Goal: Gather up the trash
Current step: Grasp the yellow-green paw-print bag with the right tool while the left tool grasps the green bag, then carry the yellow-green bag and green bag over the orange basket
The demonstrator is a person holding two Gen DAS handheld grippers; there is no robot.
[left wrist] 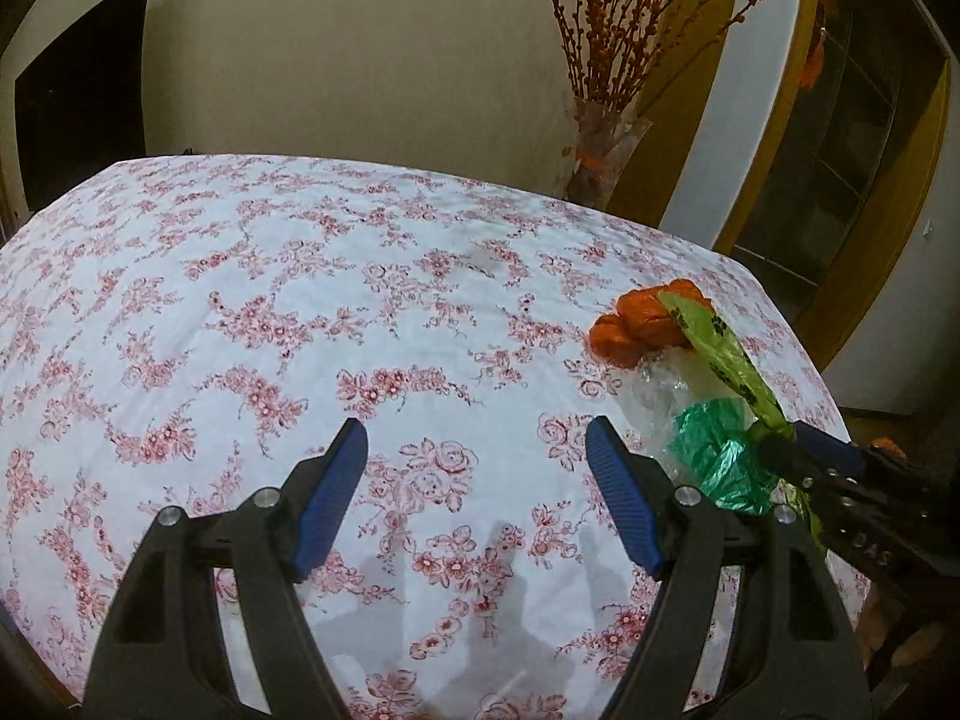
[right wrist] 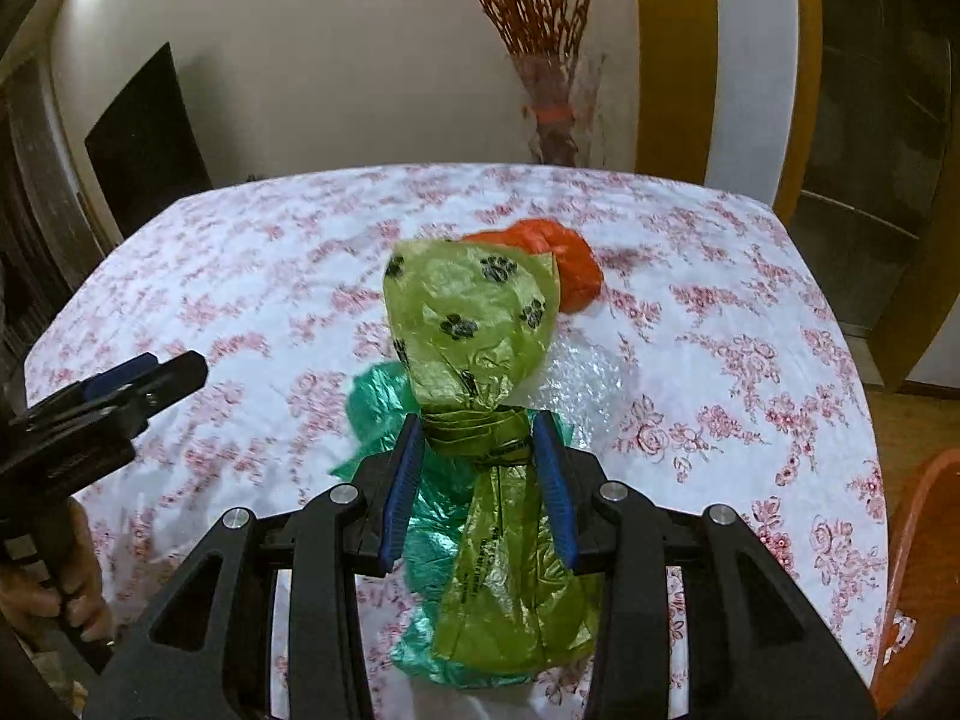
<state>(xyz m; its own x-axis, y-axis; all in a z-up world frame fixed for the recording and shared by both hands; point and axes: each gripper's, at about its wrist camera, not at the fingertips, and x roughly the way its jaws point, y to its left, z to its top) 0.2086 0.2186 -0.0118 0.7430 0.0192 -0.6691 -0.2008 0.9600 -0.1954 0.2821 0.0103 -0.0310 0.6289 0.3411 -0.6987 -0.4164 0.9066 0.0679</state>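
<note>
My right gripper (right wrist: 477, 438) is shut on a yellow-green plastic bag with black paw prints (right wrist: 471, 324), holding it by its bunched middle above the table. The same bag shows in the left wrist view (left wrist: 729, 360), gripped by the right gripper (left wrist: 786, 435). A dark green plastic bag (right wrist: 384, 414) lies under it, also seen from the left (left wrist: 717, 450). A crumpled orange bag (right wrist: 567, 264) and clear bubble wrap (right wrist: 585, 384) lie just beyond. My left gripper (left wrist: 477, 450) is open and empty above bare cloth, left of the trash.
The table carries a white cloth with red flowers (left wrist: 300, 312). A vase of red dried branches (right wrist: 549, 120) stands behind the far edge. An orange chair (right wrist: 924, 552) is at the right side. A dark screen (right wrist: 147, 138) leans on the wall at left.
</note>
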